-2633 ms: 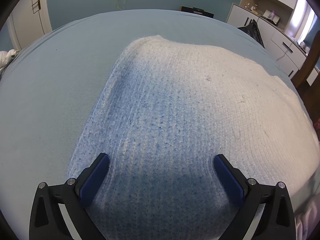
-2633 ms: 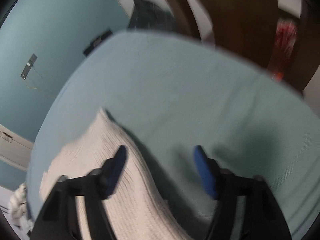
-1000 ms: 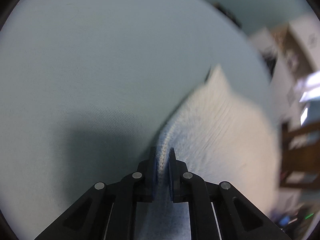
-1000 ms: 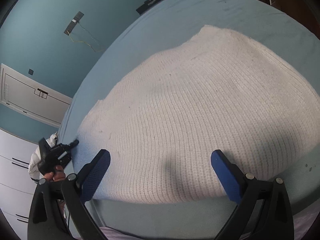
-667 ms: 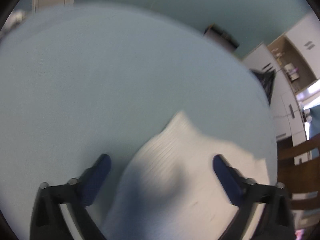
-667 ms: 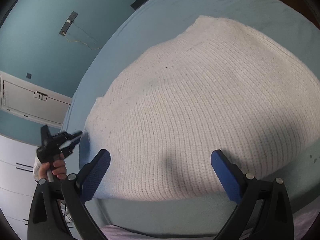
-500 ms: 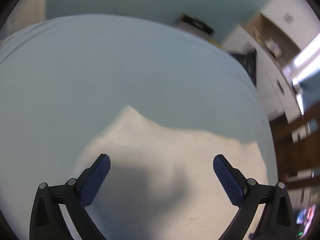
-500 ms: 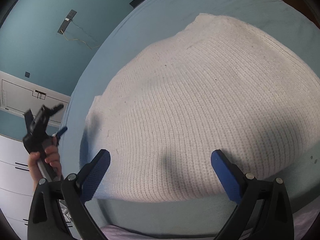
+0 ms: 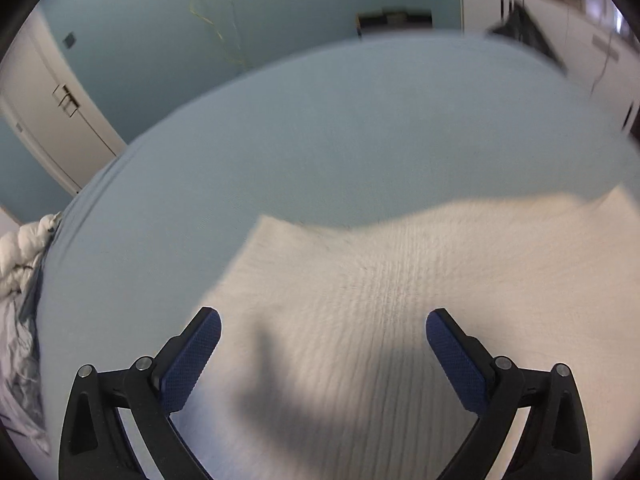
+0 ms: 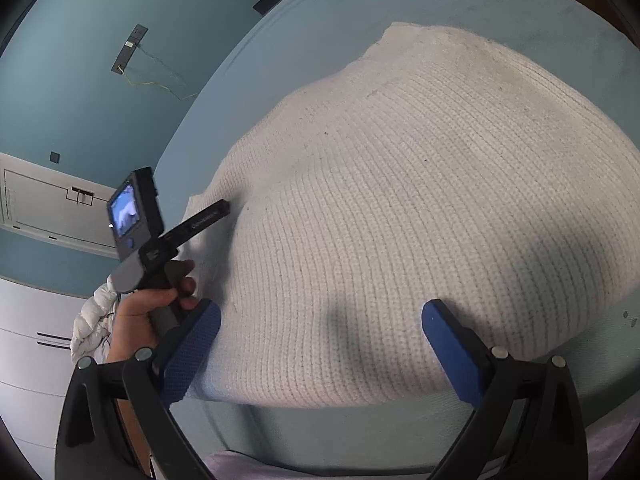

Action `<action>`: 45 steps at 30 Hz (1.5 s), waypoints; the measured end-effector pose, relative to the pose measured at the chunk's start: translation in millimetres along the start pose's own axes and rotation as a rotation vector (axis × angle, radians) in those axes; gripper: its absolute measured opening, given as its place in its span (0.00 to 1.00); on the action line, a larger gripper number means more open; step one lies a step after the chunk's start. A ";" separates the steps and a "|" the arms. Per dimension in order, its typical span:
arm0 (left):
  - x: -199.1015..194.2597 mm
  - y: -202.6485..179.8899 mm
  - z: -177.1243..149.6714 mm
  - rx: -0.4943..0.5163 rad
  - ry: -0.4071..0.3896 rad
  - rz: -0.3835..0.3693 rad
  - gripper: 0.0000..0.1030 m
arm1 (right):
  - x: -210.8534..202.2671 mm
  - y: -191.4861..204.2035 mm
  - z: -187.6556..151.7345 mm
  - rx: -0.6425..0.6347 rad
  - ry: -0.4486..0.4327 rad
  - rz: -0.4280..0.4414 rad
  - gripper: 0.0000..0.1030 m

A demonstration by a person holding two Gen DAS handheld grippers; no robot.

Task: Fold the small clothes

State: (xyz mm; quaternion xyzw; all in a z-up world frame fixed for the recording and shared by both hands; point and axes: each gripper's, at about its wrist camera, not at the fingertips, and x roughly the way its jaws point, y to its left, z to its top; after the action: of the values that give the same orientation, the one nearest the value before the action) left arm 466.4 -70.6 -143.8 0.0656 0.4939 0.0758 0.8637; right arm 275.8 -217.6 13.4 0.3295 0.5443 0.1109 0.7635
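Both grippers I'm running stand wide open and hold nothing: my left gripper (image 9: 323,354) hovers over the near left part of the cream-white ribbed knit garment (image 10: 400,208), my right gripper (image 10: 321,342) over its near edge. That knit lies spread on the pale blue bedsheet (image 9: 320,140), one corner peaked at the far side. I judge the risk is pinching sheet along with the hem, since the knit lies flat against it, or grabbing one layer only, leaving a skewed fold.

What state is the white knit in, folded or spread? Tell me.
Cannot tell for sure. The white knit lies flat on the blue sheet; its near edge looks rounded like a fold, but no layers show.
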 end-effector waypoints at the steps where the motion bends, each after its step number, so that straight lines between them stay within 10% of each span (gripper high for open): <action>1: -21.8 10.4 -5.9 -0.030 -0.030 -0.047 1.00 | -2.5 -1.9 1.9 0.004 -0.006 -0.004 0.96; 7: -102.5 79.6 -77.1 -0.154 -0.065 -0.164 1.00 | -10.6 -10.0 5.6 -0.005 -0.017 -0.086 0.96; 18: -184.1 116.9 -213.8 -0.152 -0.106 -0.041 1.00 | -59.3 57.9 -29.7 -0.532 -0.316 -0.527 0.96; 27: -196.4 118.1 -234.7 -0.074 -0.119 0.006 1.00 | -133.9 51.4 -38.9 -0.685 -0.331 -0.476 0.96; 36: -161.3 116.7 -233.9 -0.070 0.015 -0.045 1.00 | -103.7 -56.7 3.5 -0.243 -0.201 -0.652 0.96; 45: -134.2 116.3 -225.9 -0.068 0.076 -0.071 1.00 | -47.3 -112.7 45.6 0.079 -0.008 -0.480 0.96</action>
State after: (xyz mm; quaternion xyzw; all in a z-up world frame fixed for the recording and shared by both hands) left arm 196.6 25.7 -122.5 0.0157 0.5254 0.0643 0.8482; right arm 277.6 -345.5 -12.4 0.2206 0.6078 -0.0963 0.7567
